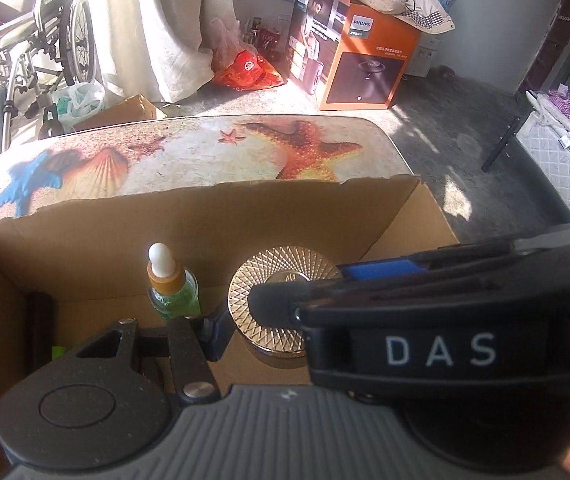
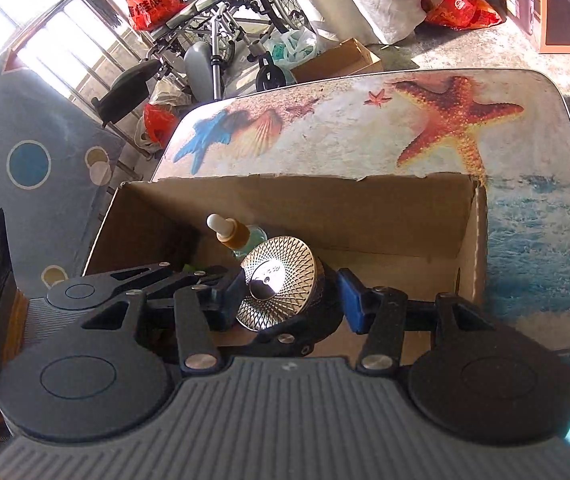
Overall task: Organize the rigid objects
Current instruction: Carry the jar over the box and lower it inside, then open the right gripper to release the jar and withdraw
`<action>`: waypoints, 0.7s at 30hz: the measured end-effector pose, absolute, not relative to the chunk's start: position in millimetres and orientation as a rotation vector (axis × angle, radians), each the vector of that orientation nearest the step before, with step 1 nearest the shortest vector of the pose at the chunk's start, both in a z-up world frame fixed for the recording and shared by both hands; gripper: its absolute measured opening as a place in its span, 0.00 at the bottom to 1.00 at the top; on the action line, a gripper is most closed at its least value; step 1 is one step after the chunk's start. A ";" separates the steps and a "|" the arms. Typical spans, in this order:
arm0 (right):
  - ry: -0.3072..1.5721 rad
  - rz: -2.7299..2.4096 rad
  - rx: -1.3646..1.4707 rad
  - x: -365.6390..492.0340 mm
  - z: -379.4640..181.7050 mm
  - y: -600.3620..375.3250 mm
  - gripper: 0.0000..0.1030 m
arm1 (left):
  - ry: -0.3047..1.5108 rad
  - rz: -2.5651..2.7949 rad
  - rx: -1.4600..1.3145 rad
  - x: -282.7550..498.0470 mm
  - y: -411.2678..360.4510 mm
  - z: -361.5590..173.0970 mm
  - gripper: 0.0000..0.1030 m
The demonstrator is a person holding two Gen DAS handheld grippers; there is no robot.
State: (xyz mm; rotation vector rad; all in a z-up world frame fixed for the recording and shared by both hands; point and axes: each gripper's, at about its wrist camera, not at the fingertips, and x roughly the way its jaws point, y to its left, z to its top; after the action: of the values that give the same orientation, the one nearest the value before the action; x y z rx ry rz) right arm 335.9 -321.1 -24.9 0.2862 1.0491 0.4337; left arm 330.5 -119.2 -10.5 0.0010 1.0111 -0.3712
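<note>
Placing step: right gripper [image 2: 291, 300] jaws wide around jar [image 2: 281, 284] in box [image 2: 365, 208] by dropper bottle [image 2: 231, 232]; left gripper [image 1: 281, 320] jaws unclear; next, lift clear.

Harsh window sunlight, glare, fisheye-warped edges.

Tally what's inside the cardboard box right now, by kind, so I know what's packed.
Dropper bottle, green liquid, standing upright: 1
Round jar with gold patterned lid, between the right claw's fingers: 1
Total: 2
A small green item by the left wall is too hidden to identify.
</note>
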 end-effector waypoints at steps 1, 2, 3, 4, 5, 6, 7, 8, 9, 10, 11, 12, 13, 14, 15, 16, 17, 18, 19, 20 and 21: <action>1.055 0.431 0.277 341.7 -27.5 -317.3 0.48 | 1.013 -0.366 -0.002 333.7 -118.7 -12.6 0.55; 1.058 0.429 0.269 345.7 -28.6 -315.9 0.48 | 1.015 -0.361 -0.006 337.5 -118.3 -14.8 0.55; 1.062 0.429 0.259 351.8 -30.6 -313.1 0.48 | 1.020 -0.354 -0.011 341.7 -119.8 -16.0 0.55; 1.066 0.430 0.251 357.6 -33.3 -310.7 0.47 | 1.032 -0.348 -0.019 346.2 -120.5 -18.2 0.55; 1.070 0.428 0.245 361.4 -35.1 -310.0 0.47 | 1.041 -0.347 -0.026 348.7 -119.6 -20.3 0.55; 1.075 0.426 0.233 365.0 -37.1 -308.4 0.47 | 1.059 -0.350 -0.036 351.9 -119.9 -22.9 0.55; 1.078 0.423 0.219 366.8 -38.9 -306.4 0.47 | 1.075 -0.352 -0.047 354.5 -120.1 -25.6 0.55; 1.079 0.419 0.206 368.2 -40.4 -304.4 0.47 | 1.085 -0.354 -0.054 355.9 -119.6 -27.4 0.56; 1.079 0.414 0.193 369.5 -41.7 -302.5 0.47 | 1.098 -0.356 -0.064 357.0 -120.3 -29.9 0.56; 1.076 0.412 0.183 370.5 -42.6 -301.1 0.47 | 1.103 -0.358 -0.068 357.6 -121.1 -31.5 0.57; 1.074 0.407 0.169 372.1 -43.7 -299.4 0.47 | 1.106 -0.357 -0.075 358.0 -120.8 -32.5 0.58; 1.069 0.405 0.164 372.5 -44.3 -298.9 0.47 | 1.101 -0.364 -0.085 357.8 -120.2 -32.4 0.59; 1.060 0.408 0.163 372.8 -44.0 -299.0 0.47 | 1.090 -0.367 -0.094 356.9 -120.3 -31.1 0.59; 1.053 0.408 0.163 372.9 -43.1 -299.1 0.47 | 1.082 -0.365 -0.094 355.8 -121.1 -29.3 0.61; 1.046 0.409 0.162 372.4 -41.7 -299.1 0.47 | 1.073 -0.365 -0.096 354.6 -121.3 -27.2 0.62; 1.037 0.412 0.161 371.4 -39.9 -299.4 0.47 | 1.065 -0.364 -0.099 353.7 -121.3 -24.9 0.64; 1.022 0.415 0.163 368.3 -36.2 -300.0 0.47 | 1.055 -0.363 -0.102 352.2 -120.6 -22.4 0.66; 1.007 0.418 0.165 365.7 -32.9 -300.5 0.47 | 1.045 -0.363 -0.105 349.9 -119.5 -18.9 0.68; 0.985 0.422 0.166 361.0 -27.3 -301.3 0.47 | 1.034 -0.363 -0.109 347.5 -119.8 -15.1 0.70; 0.971 0.424 0.165 357.7 -23.6 -302.0 0.47 | 1.025 -0.365 -0.112 344.4 -119.0 -12.1 0.71; 0.952 0.421 0.166 351.8 -17.0 -303.5 0.47 | 1.009 -0.369 -0.116 338.8 -117.8 -6.1 0.72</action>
State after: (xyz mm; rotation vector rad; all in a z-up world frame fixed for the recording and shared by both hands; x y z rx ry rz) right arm 351.8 -303.5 -17.0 0.1659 0.9515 0.4207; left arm 338.8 -117.8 -6.1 -0.1160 1.0093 -0.3693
